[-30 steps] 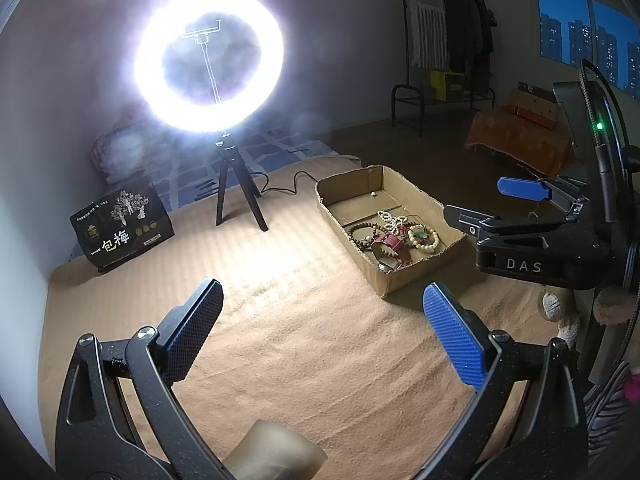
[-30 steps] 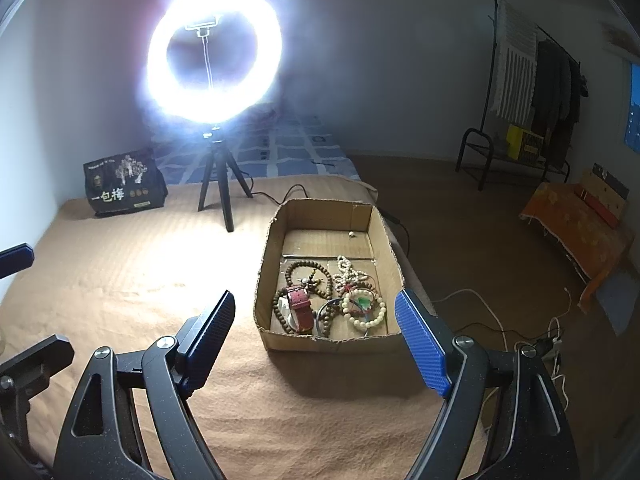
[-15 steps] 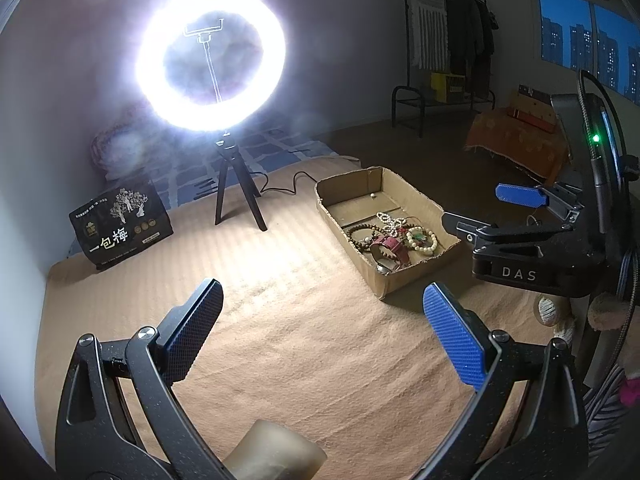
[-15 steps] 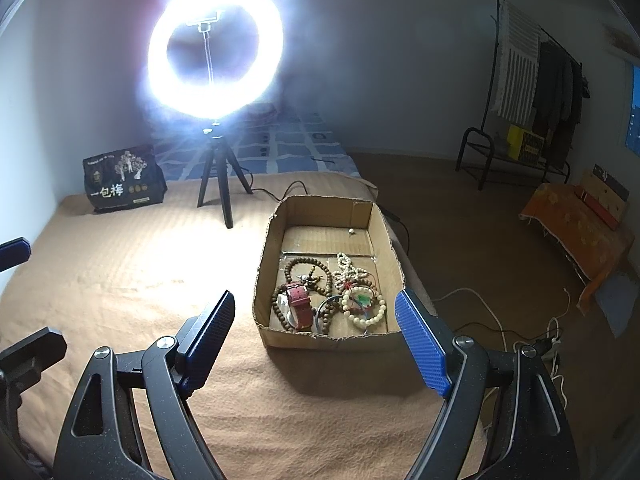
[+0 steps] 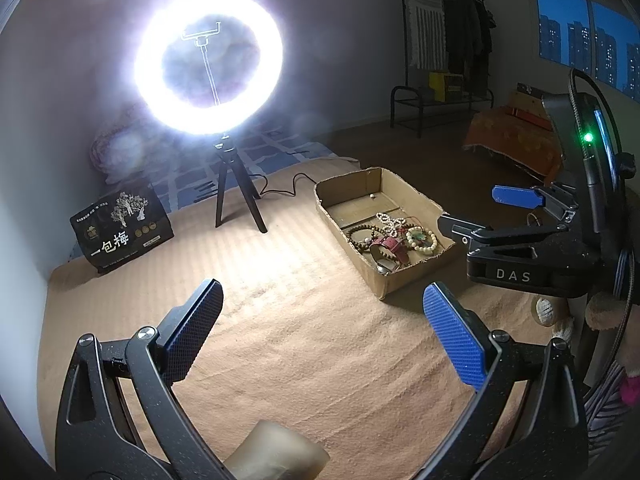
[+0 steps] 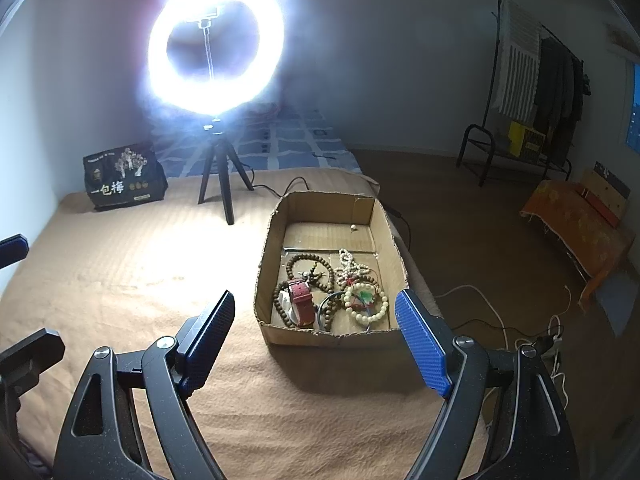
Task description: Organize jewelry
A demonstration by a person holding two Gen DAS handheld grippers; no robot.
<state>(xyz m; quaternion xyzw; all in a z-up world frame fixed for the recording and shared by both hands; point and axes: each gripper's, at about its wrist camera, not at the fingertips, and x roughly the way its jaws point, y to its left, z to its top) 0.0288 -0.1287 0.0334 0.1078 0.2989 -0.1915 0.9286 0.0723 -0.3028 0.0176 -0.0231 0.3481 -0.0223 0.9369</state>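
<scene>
A shallow cardboard box (image 6: 332, 338) (image 5: 384, 284) sits on a tan blanket. In its near half lie brown bead strings (image 6: 310, 264), a red strap watch (image 6: 301, 300), a pale bead bracelet (image 6: 366, 306) and a white bead string (image 6: 348, 262). A single small bead (image 6: 353, 227) lies in the far half. My right gripper (image 6: 316, 332) is open and empty, hovering just in front of the box. My left gripper (image 5: 324, 316) is open and empty, left of the box. The right gripper also shows in the left wrist view (image 5: 486, 210), beside the box.
A bright ring light on a tripod (image 6: 216, 176) stands behind the box, with a cable (image 6: 280, 188) trailing to it. A black printed bag (image 6: 122, 180) stands at the back left. The blanket's right edge (image 6: 424, 276) drops to a floor with cables (image 6: 492, 308).
Both grippers have drawn back and risen slightly; the box looks a little farther off in both views. Both stay open and empty.
</scene>
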